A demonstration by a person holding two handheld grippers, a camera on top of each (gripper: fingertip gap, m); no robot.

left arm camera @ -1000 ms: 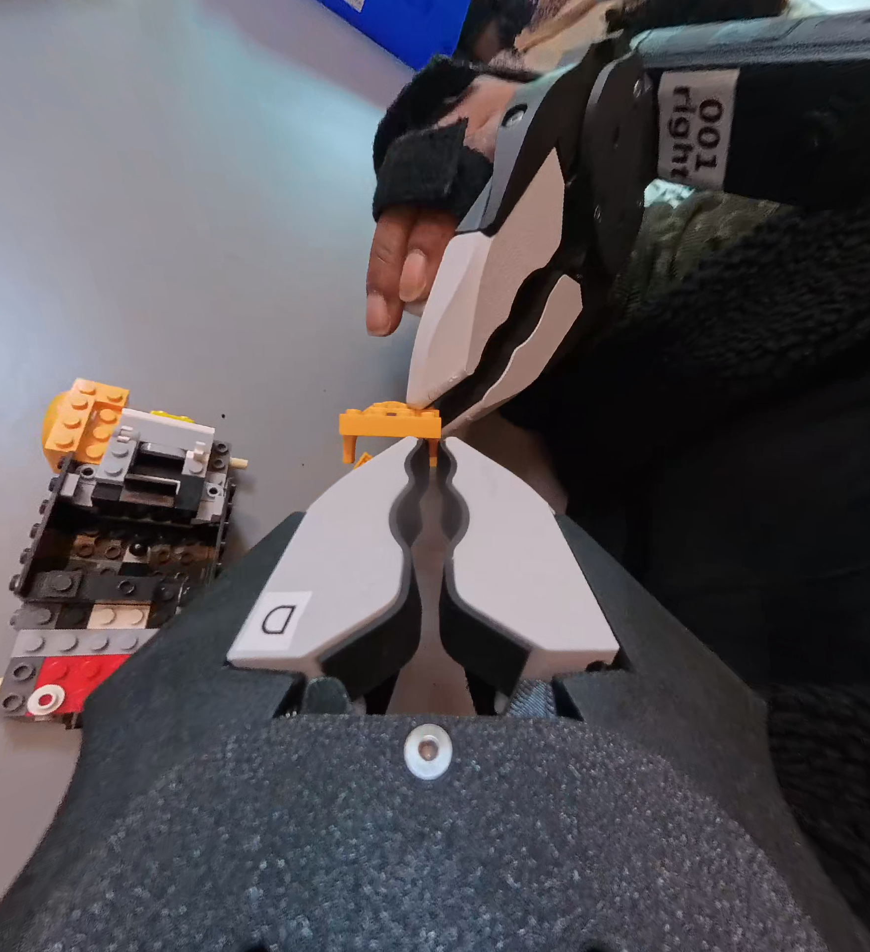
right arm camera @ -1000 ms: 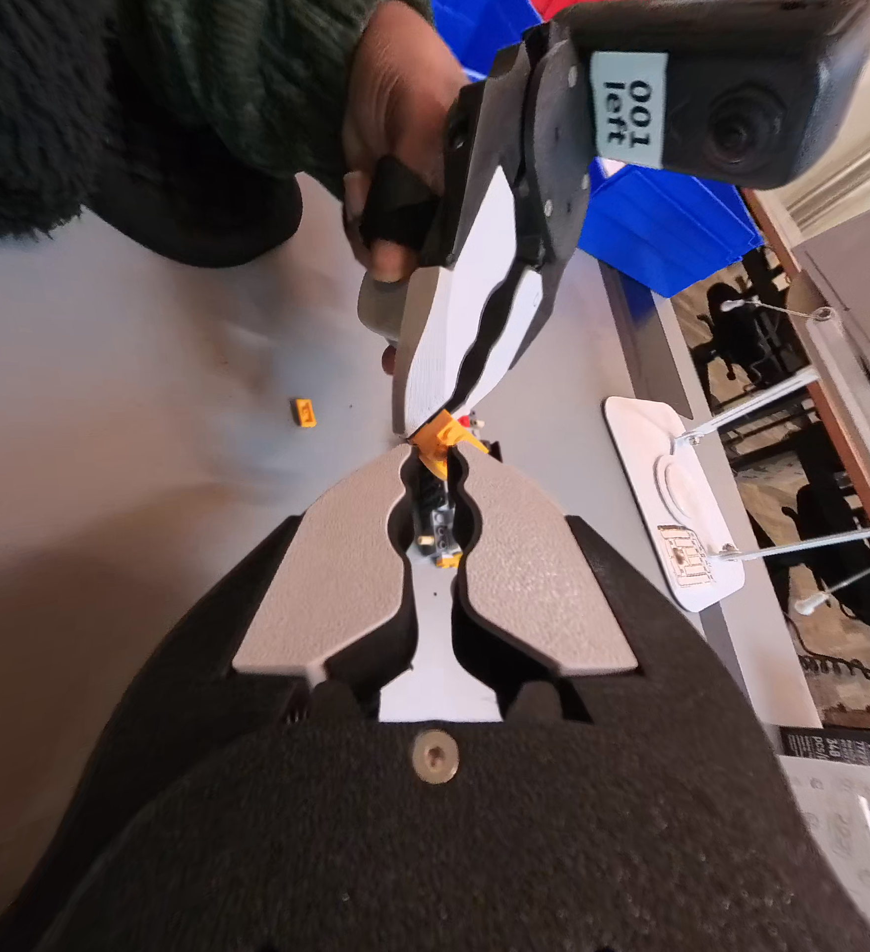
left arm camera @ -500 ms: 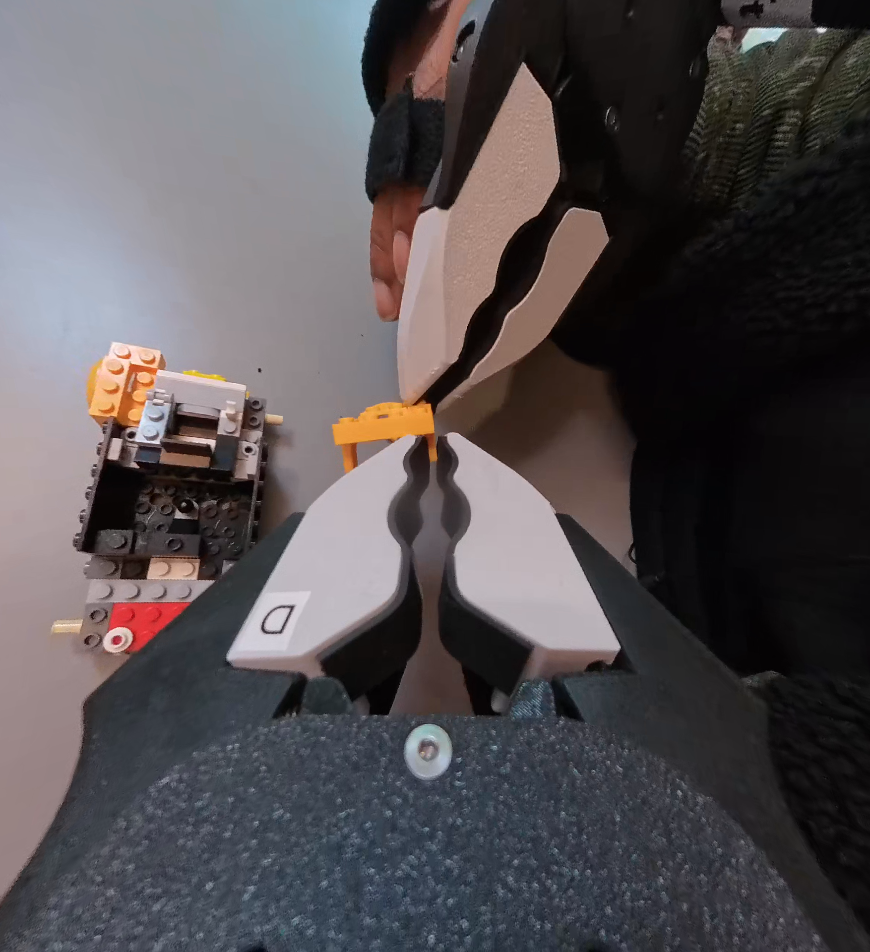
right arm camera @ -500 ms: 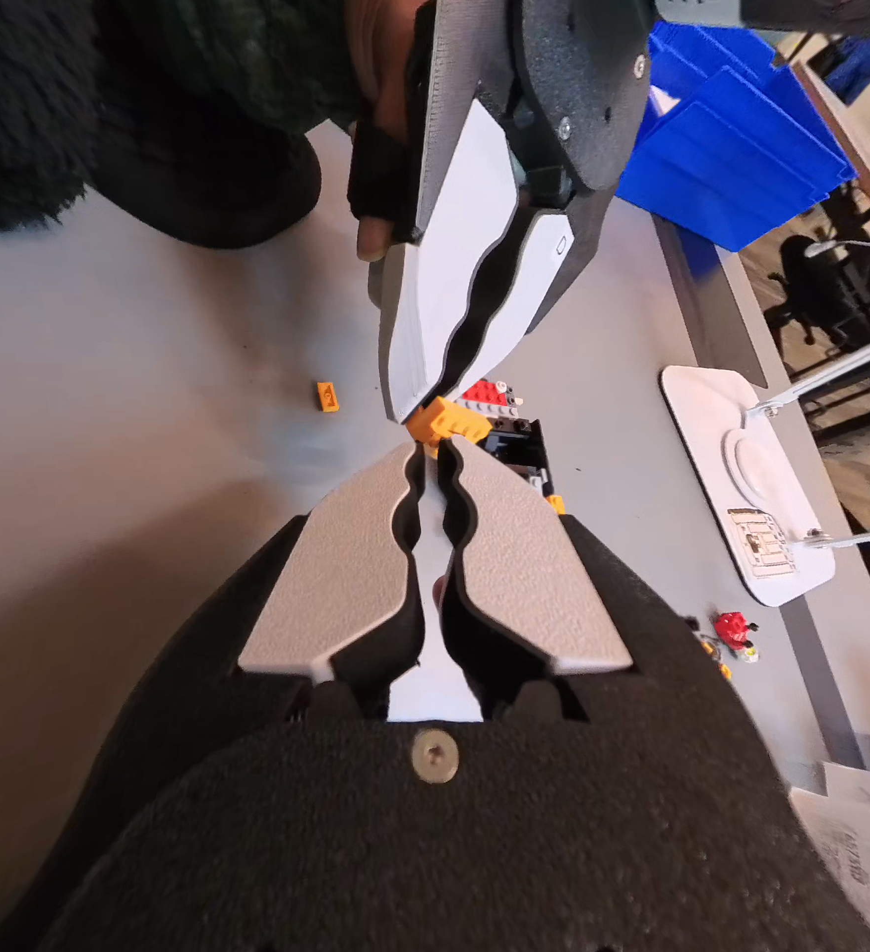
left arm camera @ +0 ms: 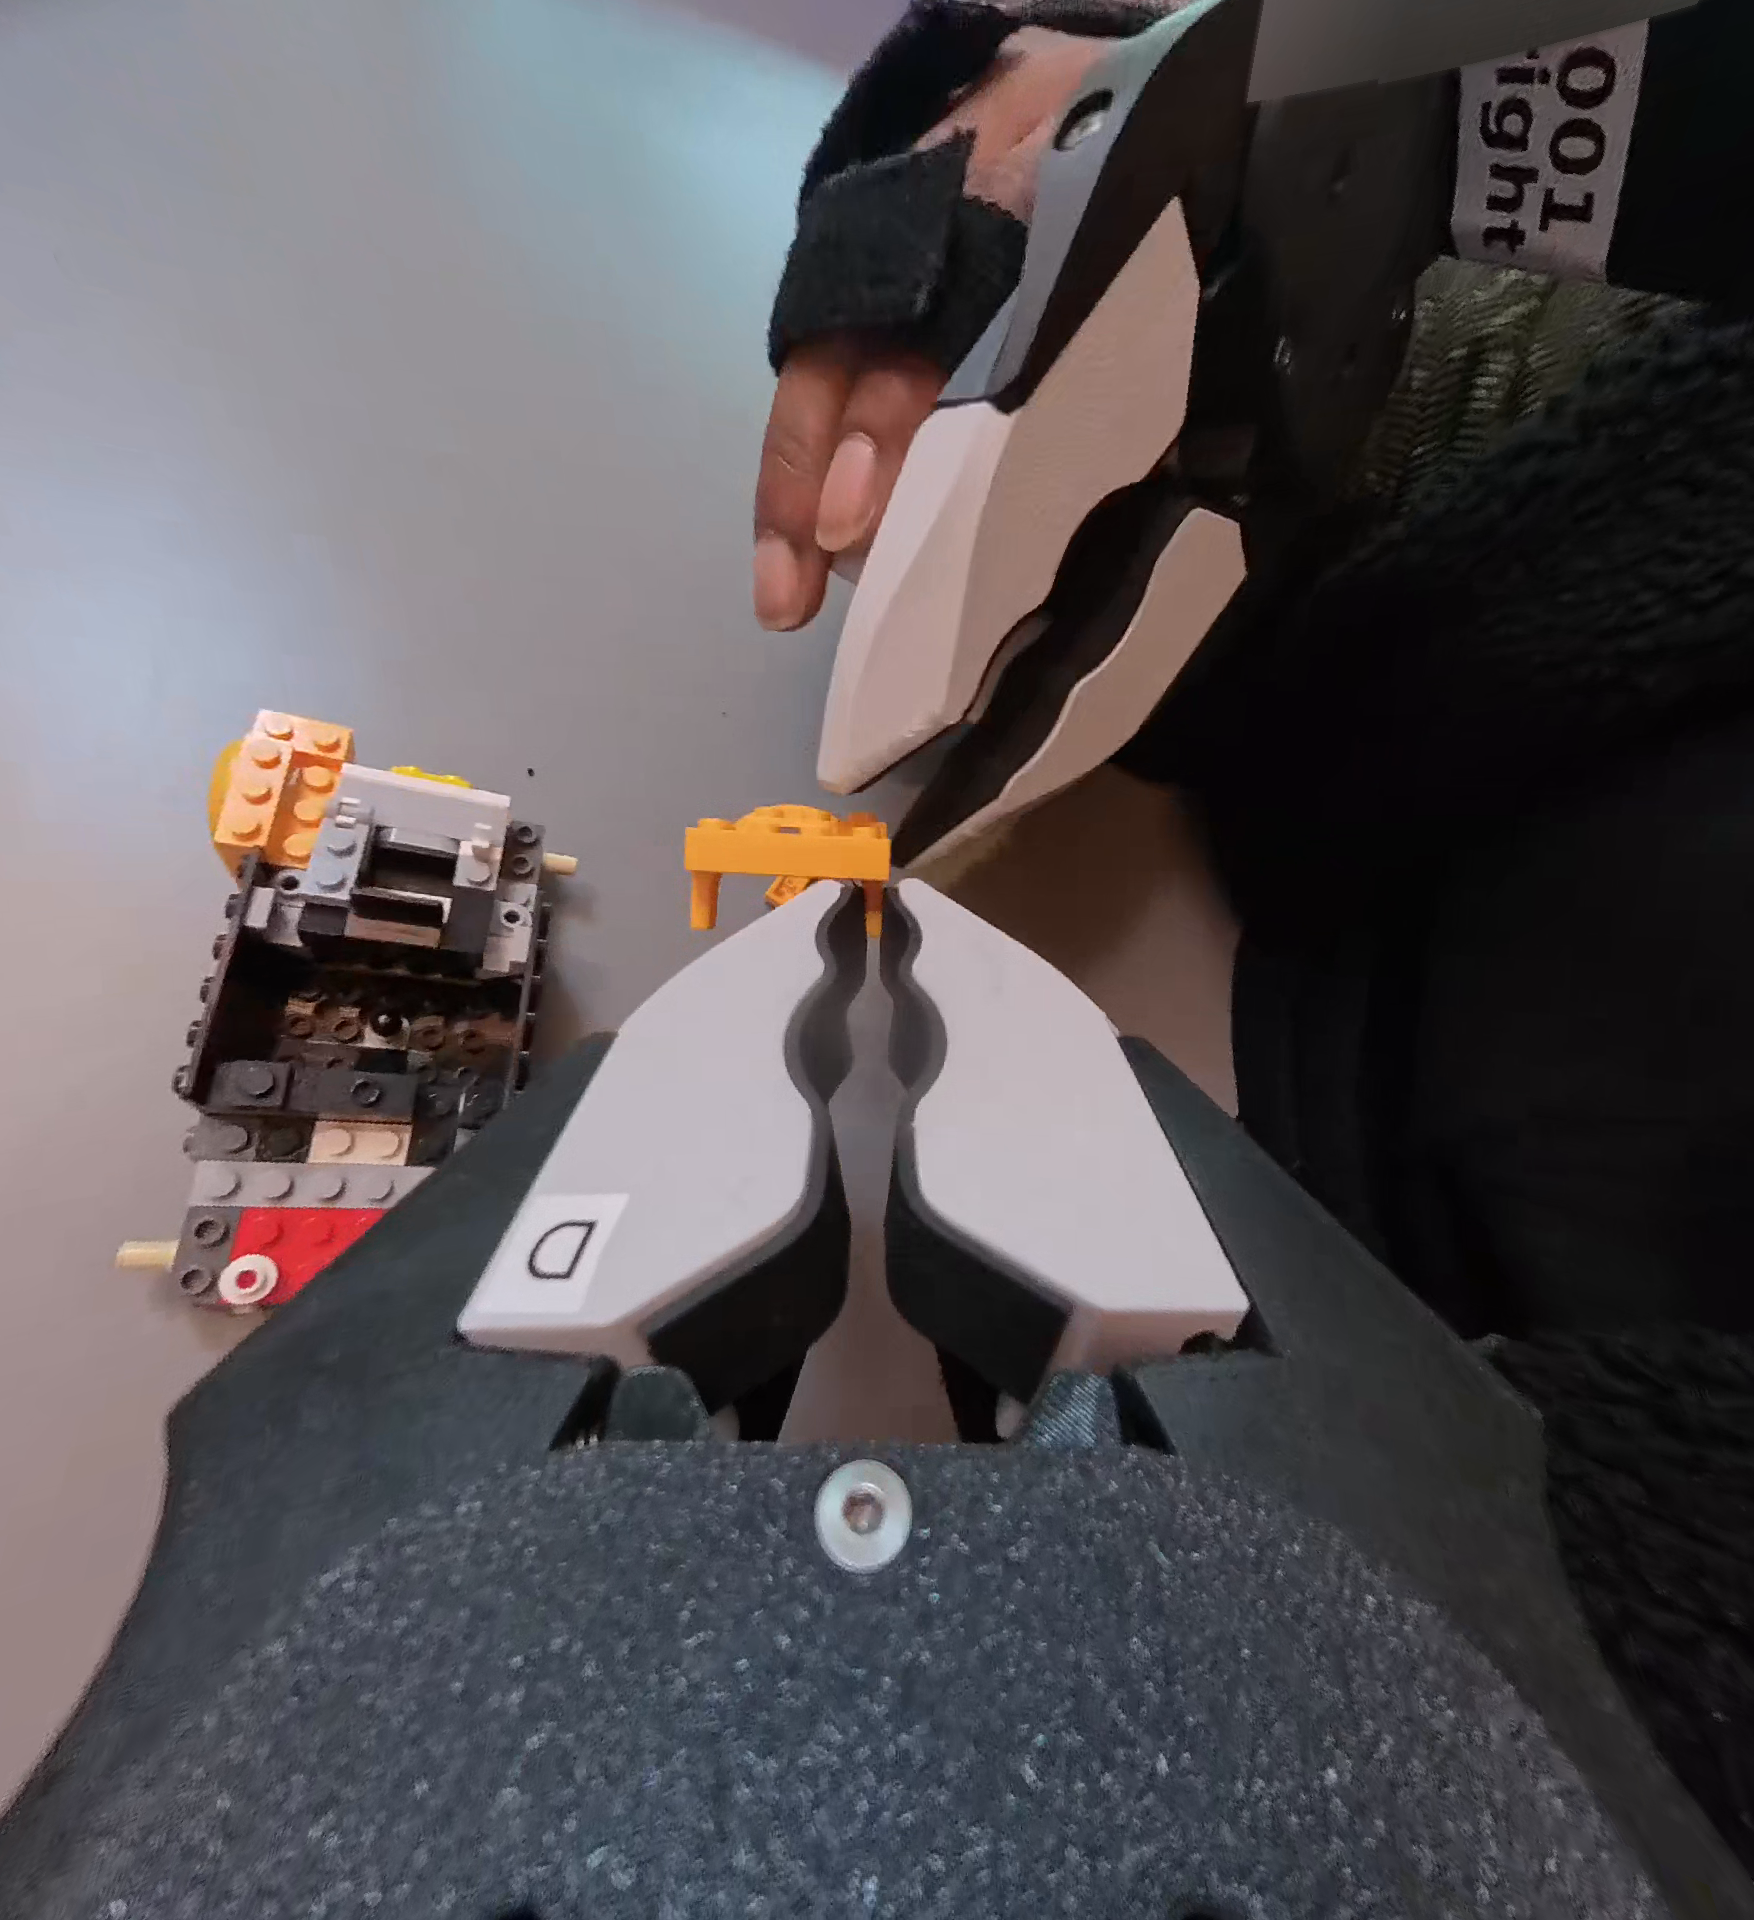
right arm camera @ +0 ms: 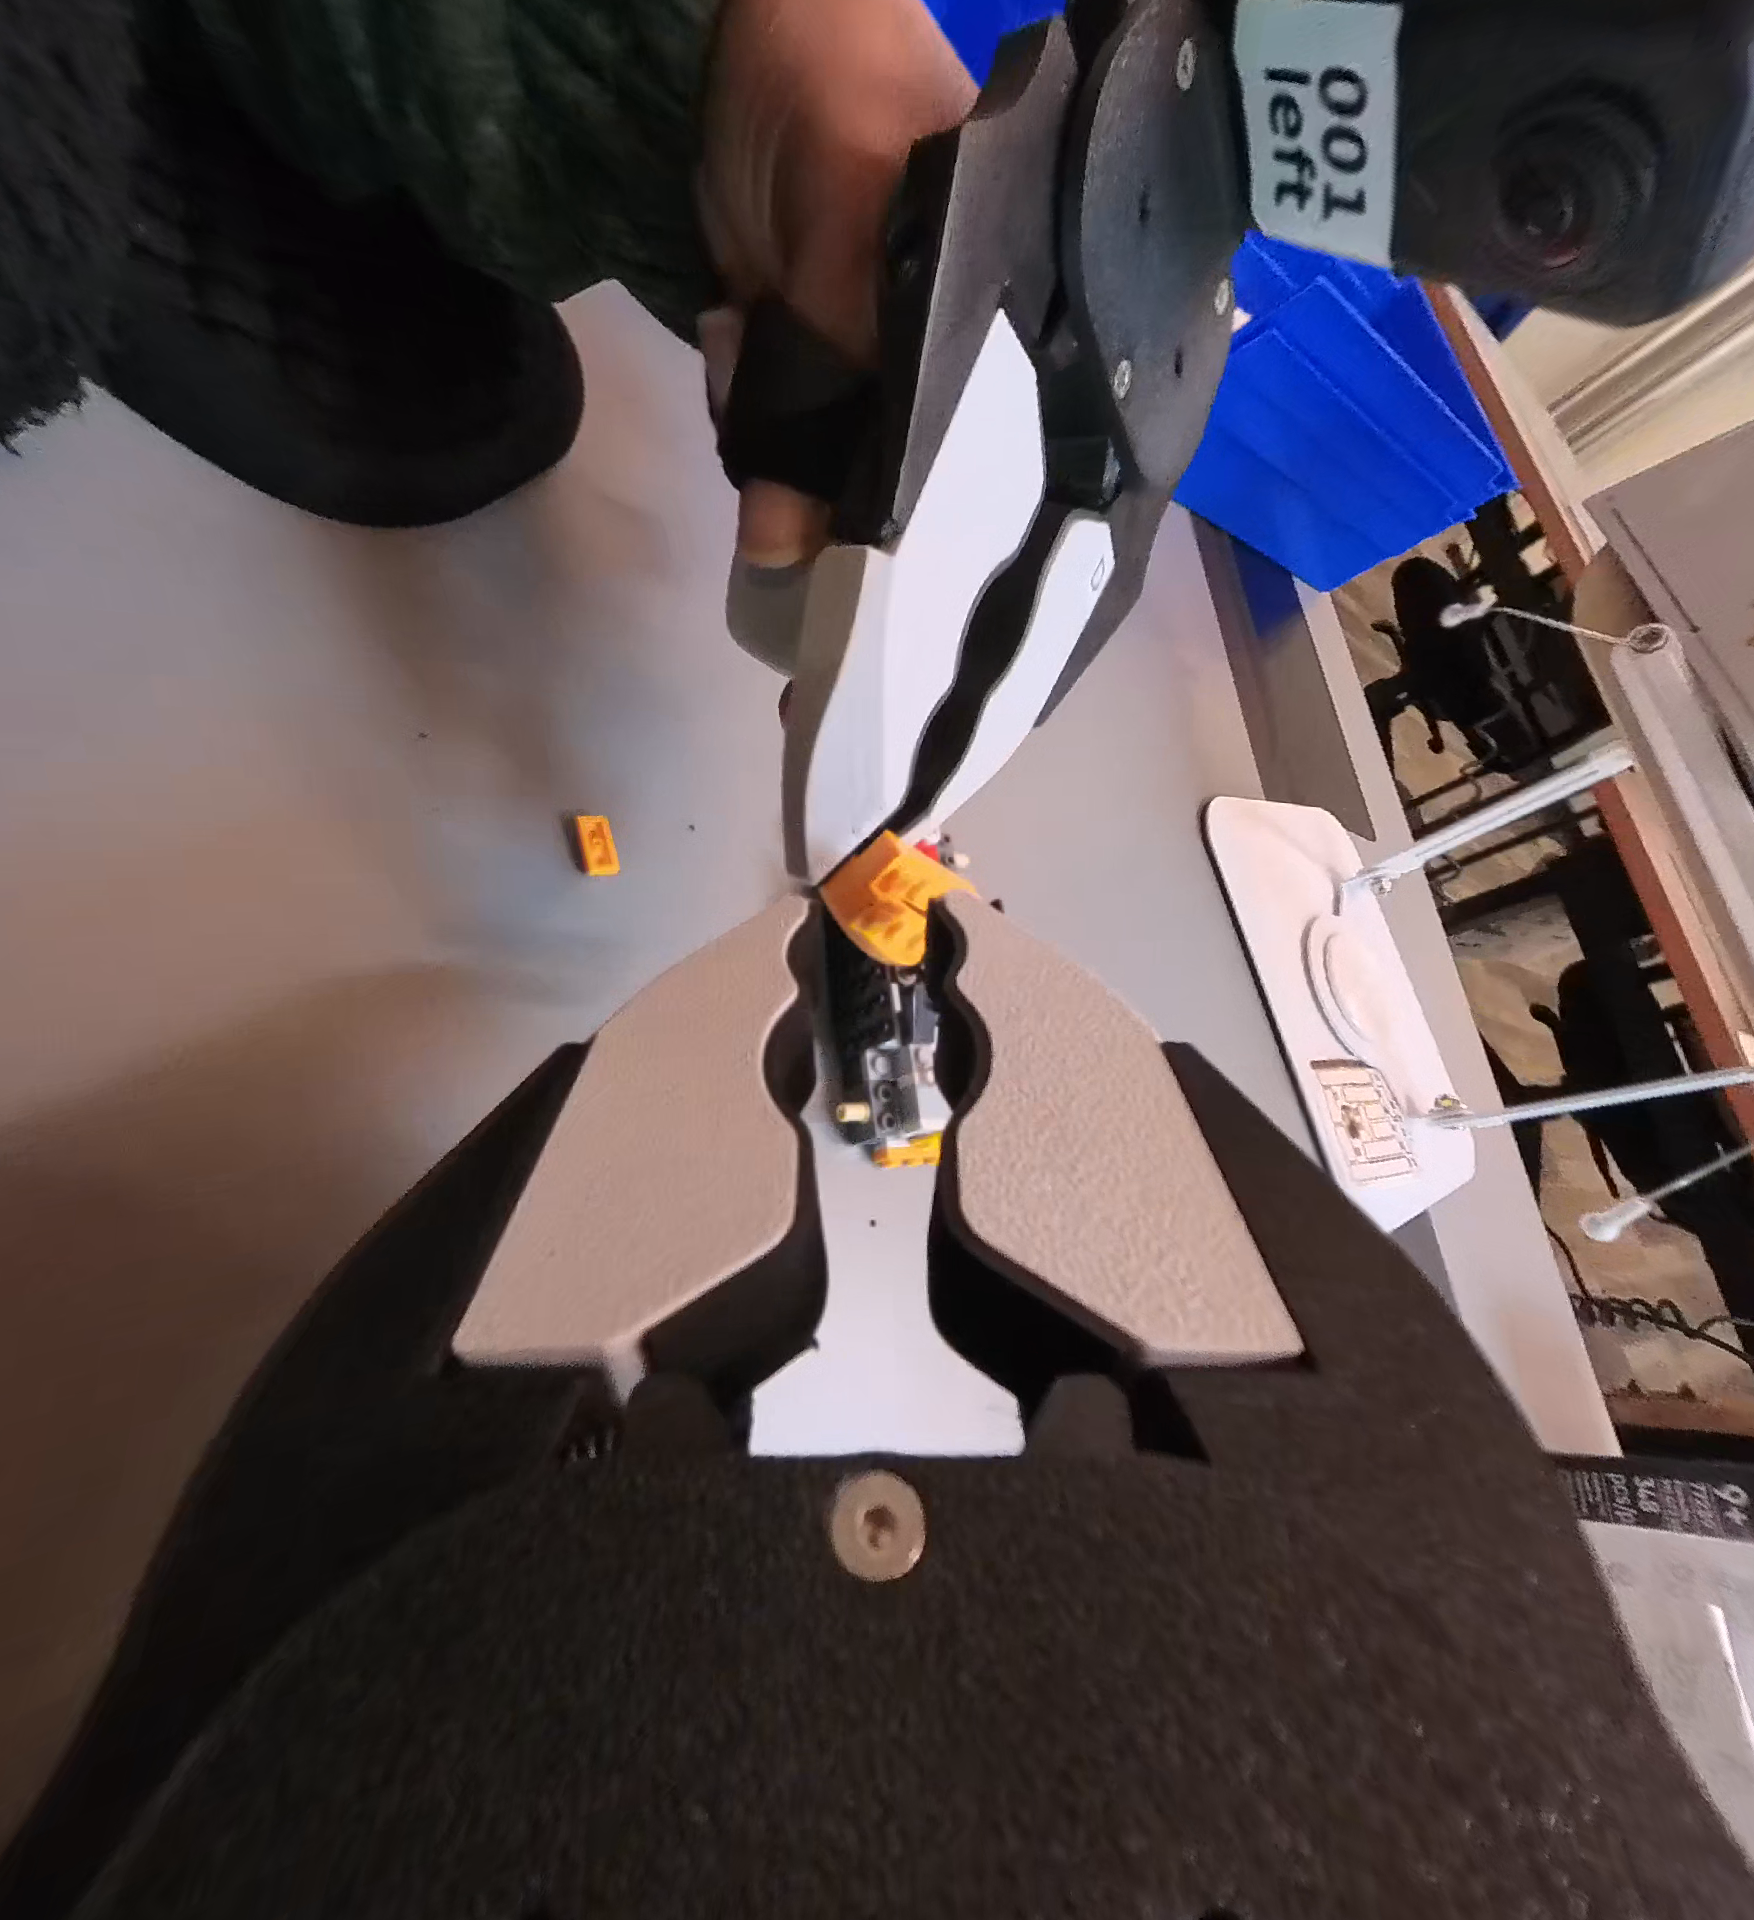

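The left tongs (left arm camera: 871, 896) are pressed nearly together, pinching one thin leg of a small orange plastic brick piece with a studded top (left arm camera: 788, 840); the piece sticks out to the left of the tips, held above the grey table (left arm camera: 333, 364). The right tongs (left arm camera: 878, 816) come down from the far right with their tips spread: one fingertip hangs just above the orange piece, the other sits at its right end, and whether either touches it cannot be told. In the right wrist view the orange piece (right arm camera: 888, 902) sits between the spread fingers at their tips, with a gap on the left side.

On the table to the left lies a brick-built model of black, grey, tan and red plastic with a pale orange block at its far end (left arm camera: 353, 997). A small loose orange tile (right arm camera: 593, 844) lies on the table well to the left in the right wrist view. Blue plastic bins (right arm camera: 1340, 436) stand at the far edge, and a white flat plate with thin metal rods (right arm camera: 1330, 997) lies to the right.

Writing: the left tongs' finger carries a white sticker with a single letter (left arm camera: 559, 1252); each gripper body bears a pale label with a number and a side word (left arm camera: 1543, 156).
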